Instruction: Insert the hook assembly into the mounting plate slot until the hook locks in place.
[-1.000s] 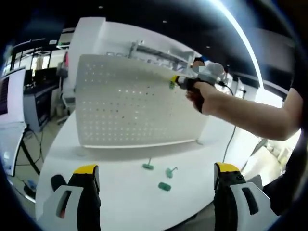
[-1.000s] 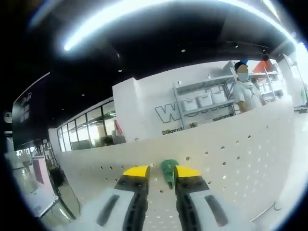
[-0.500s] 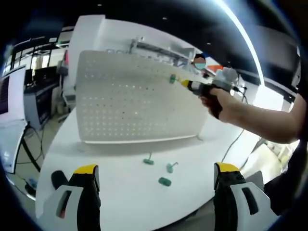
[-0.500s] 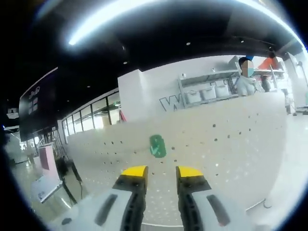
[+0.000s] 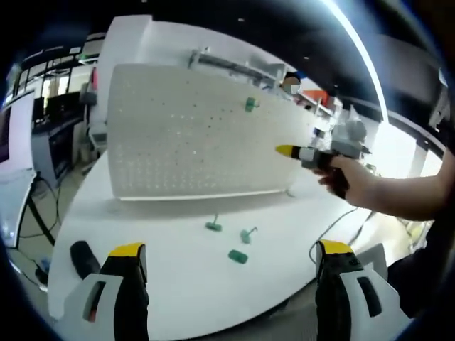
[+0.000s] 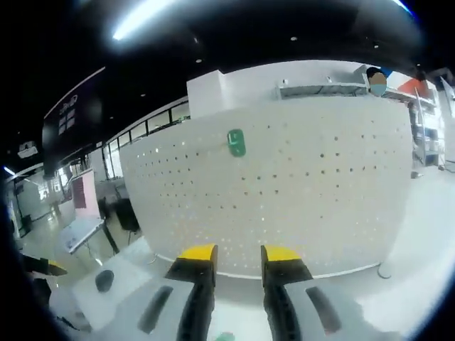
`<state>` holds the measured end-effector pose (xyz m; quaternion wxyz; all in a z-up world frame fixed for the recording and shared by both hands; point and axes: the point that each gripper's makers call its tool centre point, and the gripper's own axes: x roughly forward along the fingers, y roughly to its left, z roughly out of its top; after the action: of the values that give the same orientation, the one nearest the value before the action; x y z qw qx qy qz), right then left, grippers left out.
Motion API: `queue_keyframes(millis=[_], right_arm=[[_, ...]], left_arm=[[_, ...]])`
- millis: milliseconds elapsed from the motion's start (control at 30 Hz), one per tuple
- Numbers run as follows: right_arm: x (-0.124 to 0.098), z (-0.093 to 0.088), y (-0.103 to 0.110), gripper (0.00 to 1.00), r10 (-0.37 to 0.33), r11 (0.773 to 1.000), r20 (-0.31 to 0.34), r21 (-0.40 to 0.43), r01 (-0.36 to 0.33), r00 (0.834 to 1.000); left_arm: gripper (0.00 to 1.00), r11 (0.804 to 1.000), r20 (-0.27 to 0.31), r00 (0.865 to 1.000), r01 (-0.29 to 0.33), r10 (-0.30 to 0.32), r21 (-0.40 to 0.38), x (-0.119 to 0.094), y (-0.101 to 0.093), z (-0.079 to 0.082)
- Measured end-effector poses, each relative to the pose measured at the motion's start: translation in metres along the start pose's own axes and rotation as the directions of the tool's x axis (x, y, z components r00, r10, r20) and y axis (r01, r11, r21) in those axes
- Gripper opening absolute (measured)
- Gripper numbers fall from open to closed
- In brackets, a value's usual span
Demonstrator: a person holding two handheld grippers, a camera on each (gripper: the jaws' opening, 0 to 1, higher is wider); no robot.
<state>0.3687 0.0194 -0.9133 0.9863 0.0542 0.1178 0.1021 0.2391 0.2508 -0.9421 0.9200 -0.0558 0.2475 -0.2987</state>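
Observation:
A white pegboard plate [image 5: 185, 142] stands upright on the white table [image 5: 142, 213]. One green hook [image 5: 250, 104] sits fixed in its upper part, seen again as the green hook [image 6: 236, 142] on the plate [image 6: 320, 192]. My right gripper [image 5: 290, 150], held in a hand, hovers off the plate's right side, well clear of that hook. Its jaws [image 6: 238, 253] stand slightly apart with nothing between them. My left gripper [image 5: 231, 249] is wide open low over the table's near side. Three loose green hooks lie on the table: [image 5: 213, 226], [image 5: 247, 234], [image 5: 237, 256].
A small black object [image 5: 84, 257] lies at the table's near left corner, also visible as the black object [image 6: 104, 279]. A cable [image 5: 334, 220] trails over the table's right side. Desks and shelving stand beyond the table.
The right gripper, shut on the green hook a second ago, has let it go and drawn back and down from the plate. The hook stays on the board.

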Motion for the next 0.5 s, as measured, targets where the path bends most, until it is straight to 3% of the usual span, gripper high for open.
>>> queue_keyframes(millis=[500], right_arm=[[-0.041,-0.062,0.019,0.23,0.09,0.996,-0.136,-0.001,-0.091,0.987]], left_arm=[[1.0,1.0,-0.045,0.999,0.006,-0.005,0.007,-0.008,0.005,-0.013]])
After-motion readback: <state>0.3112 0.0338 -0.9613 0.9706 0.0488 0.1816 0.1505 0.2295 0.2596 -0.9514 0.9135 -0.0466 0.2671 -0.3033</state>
